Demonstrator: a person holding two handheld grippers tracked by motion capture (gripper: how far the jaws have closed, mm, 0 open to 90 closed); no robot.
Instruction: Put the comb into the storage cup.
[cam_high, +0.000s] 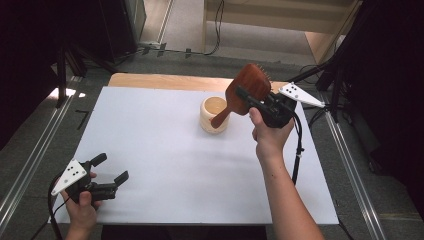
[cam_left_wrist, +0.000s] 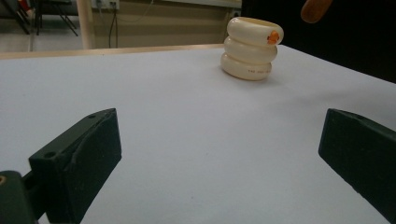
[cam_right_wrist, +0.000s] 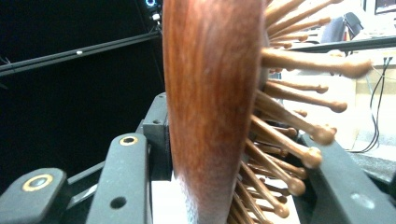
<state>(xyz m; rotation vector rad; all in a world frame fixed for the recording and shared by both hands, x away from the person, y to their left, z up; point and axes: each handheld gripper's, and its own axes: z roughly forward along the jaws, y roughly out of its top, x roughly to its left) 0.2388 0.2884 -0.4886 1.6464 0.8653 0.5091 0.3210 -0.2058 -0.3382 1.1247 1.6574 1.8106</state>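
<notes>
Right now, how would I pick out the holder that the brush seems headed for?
Start at the white table and look toward its far right part. There stands a cream holder, shaped like three stacked rings, with the wooden hairbrush handle hanging just above it. Nothing else rests on the tabletop.

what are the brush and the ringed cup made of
Brush: looks like wood, reddish-brown and smoothly polished; the right gripper view shows grain streaks along its back and round-tipped wooden pins.

Cup: cream, smooth with a slight sheen, shaped as three stacked rings. It could be glazed ceramic or plastic; the look doesn't settle it. Its inside looks tan in the high view.
</notes>
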